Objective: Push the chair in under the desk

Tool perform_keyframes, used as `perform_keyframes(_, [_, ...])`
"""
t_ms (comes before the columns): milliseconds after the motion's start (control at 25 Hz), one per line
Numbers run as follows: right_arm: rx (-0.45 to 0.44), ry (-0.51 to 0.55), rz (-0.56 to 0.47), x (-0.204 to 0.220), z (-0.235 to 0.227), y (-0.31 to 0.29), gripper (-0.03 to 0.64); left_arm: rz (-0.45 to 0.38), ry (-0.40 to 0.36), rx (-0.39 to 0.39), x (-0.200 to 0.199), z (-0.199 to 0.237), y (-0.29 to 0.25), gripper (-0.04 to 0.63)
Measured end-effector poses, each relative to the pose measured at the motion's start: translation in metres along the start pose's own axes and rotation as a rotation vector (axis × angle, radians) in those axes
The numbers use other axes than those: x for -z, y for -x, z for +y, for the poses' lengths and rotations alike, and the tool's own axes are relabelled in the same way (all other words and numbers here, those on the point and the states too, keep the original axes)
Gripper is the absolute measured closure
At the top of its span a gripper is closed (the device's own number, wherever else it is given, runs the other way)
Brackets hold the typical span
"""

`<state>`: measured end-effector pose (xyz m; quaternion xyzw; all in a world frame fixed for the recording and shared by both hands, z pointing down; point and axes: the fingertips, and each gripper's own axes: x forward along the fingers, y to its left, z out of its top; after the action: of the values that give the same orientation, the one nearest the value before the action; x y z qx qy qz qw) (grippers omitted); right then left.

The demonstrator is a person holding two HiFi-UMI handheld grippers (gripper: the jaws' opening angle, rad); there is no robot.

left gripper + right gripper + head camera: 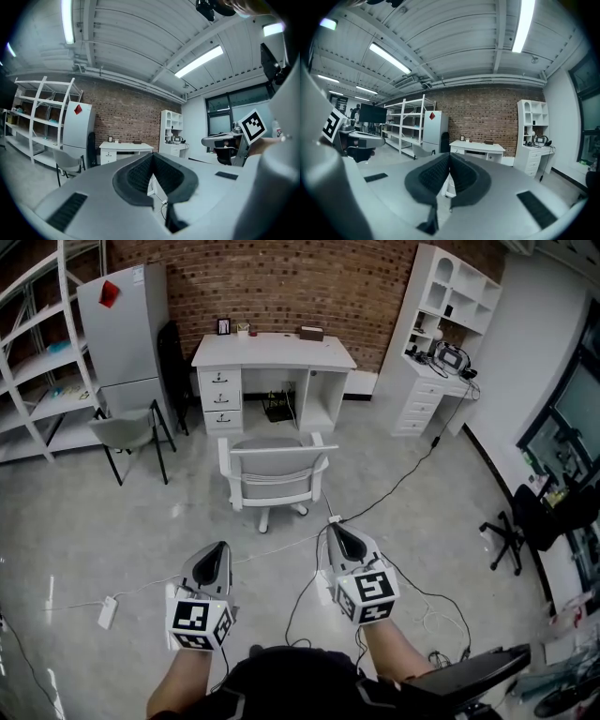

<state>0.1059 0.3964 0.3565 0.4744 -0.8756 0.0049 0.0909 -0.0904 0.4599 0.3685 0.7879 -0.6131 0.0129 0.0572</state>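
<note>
Head view: I see the chair [274, 470] at twelve o'clock, its back toward me, apart from the desk [274, 351] beyond. My left gripper [221, 546] sits at seven, my right gripper [334, 527] at five. Left gripper view: jaws pressed together, empty. Right gripper view: likewise closed on nothing.

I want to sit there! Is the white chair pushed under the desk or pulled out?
Pulled out. The whole chair stands in front of the desk, none of it underneath.
</note>
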Motion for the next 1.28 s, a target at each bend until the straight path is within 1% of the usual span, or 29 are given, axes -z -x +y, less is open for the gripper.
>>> perform_keyframes(280, [0.030, -0.006, 0.013, 0.005, 0.025, -0.012, 0.612, 0.000, 0.012, 0.045, 0.009, 0.025, 0.003, 0.589])
perform_keyframes(480, [0.026, 0.002, 0.018, 0.007, 0.023, -0.025, 0.611, 0.007, 0.030, 0.048, 0.015, 0.033, -0.006, 0.589])
perform_keyframes(680, [0.013, -0.020, 0.011, 0.008, 0.000, -0.050, 0.611, 0.030, 0.014, 0.043, 0.016, 0.031, -0.033, 0.589])
perform_keyframes(880, [-0.025, -0.031, 0.008, 0.008, -0.026, -0.083, 0.611, 0.040, 0.000, 0.013, 0.010, 0.032, -0.068, 0.589])
perform_keyframes(1080, [-0.049, -0.012, -0.011, -0.003, -0.061, -0.113, 0.611, 0.047, -0.015, -0.001, 0.004, 0.026, -0.112, 0.589])
perform_keyframes(1280, [-0.063, -0.026, -0.011, -0.005, -0.100, -0.138, 0.611, 0.066, -0.015, -0.006, 0.001, 0.015, -0.154, 0.589])
